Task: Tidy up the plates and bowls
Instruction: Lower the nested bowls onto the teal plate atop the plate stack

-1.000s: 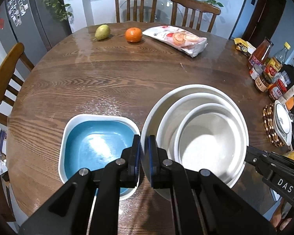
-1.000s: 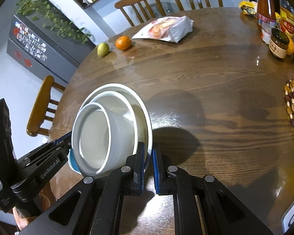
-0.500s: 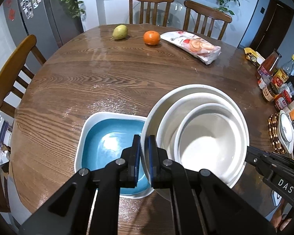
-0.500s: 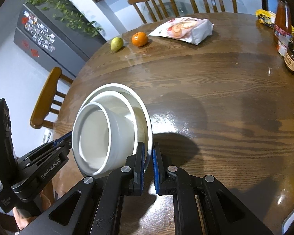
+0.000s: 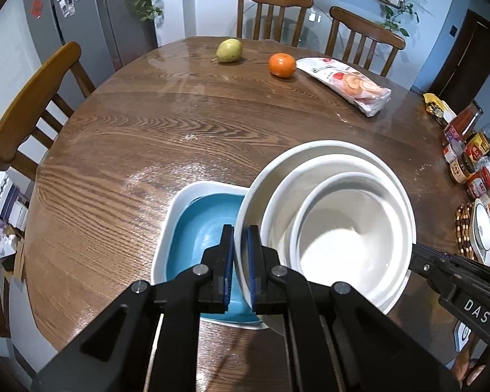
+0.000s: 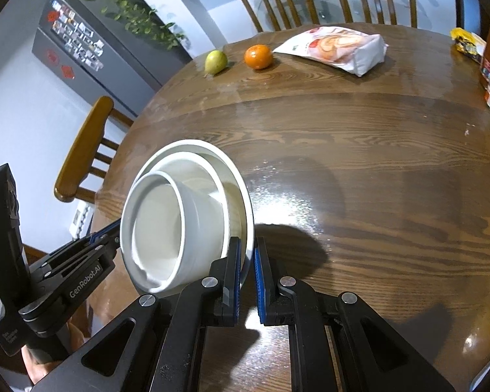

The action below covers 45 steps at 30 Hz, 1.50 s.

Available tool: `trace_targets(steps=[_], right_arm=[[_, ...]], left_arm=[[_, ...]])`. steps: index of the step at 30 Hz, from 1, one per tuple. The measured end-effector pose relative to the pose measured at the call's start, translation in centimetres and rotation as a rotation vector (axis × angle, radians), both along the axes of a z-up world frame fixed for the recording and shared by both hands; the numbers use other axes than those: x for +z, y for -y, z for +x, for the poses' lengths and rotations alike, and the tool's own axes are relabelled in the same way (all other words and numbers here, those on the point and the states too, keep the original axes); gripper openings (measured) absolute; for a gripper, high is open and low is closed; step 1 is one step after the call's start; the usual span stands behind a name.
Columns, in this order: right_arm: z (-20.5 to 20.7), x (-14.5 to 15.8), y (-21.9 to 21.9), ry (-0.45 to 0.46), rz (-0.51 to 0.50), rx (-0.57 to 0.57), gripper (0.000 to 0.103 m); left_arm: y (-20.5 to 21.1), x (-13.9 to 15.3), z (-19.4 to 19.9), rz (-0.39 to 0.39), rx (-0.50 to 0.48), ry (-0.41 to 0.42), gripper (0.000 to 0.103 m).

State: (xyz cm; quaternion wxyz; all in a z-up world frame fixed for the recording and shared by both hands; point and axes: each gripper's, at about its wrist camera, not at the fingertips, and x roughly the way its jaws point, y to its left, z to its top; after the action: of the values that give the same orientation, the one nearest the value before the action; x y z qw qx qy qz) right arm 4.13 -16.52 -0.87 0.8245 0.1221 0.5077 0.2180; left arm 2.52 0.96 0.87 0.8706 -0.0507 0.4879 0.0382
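A stack of white bowls (image 5: pixel 339 225) (image 6: pixel 179 222), two smaller ones nested in a wide outer one, hangs above the round wooden table (image 5: pixel 147 124). My left gripper (image 5: pixel 241 251) is shut on the outer rim at its left side. My right gripper (image 6: pixel 249 261) is shut on the same rim at the opposite side. Below and left of the stack a square dish, blue inside with a white rim (image 5: pixel 192 228), rests on the table, partly hidden by the stack and my left fingers.
At the far side lie a green pear (image 5: pixel 228 50), an orange (image 5: pixel 281 64) and a snack bag (image 5: pixel 346 85). Sauce bottles and jars (image 5: pixel 470 160) and a beaded trivet with a lid (image 5: pixel 467 232) crowd the right edge. Wooden chairs (image 5: pixel 29 104) ring the table.
Both grippers have carried the bowl stack leftward over the table, so it now overlaps the blue dish's right side. The grip on the rim has not changed.
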Motion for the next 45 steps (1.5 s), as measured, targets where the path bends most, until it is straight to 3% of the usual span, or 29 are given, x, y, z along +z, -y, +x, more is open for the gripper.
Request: trace_targets(steps=[28,45], right_arm=[[2.1,-0.6,-6.5,-0.021,-0.016,0.120,0.012],[3.5,-2.7,-7.8,-0.089,-0.036,0.116,0.012]], left_arm=[[-6.3,-0.7,0.2,-0.015,0.115,-0.031,0.003],[-7.5,-2.9,1.8,-0.030,0.108,-0.107,0.003]])
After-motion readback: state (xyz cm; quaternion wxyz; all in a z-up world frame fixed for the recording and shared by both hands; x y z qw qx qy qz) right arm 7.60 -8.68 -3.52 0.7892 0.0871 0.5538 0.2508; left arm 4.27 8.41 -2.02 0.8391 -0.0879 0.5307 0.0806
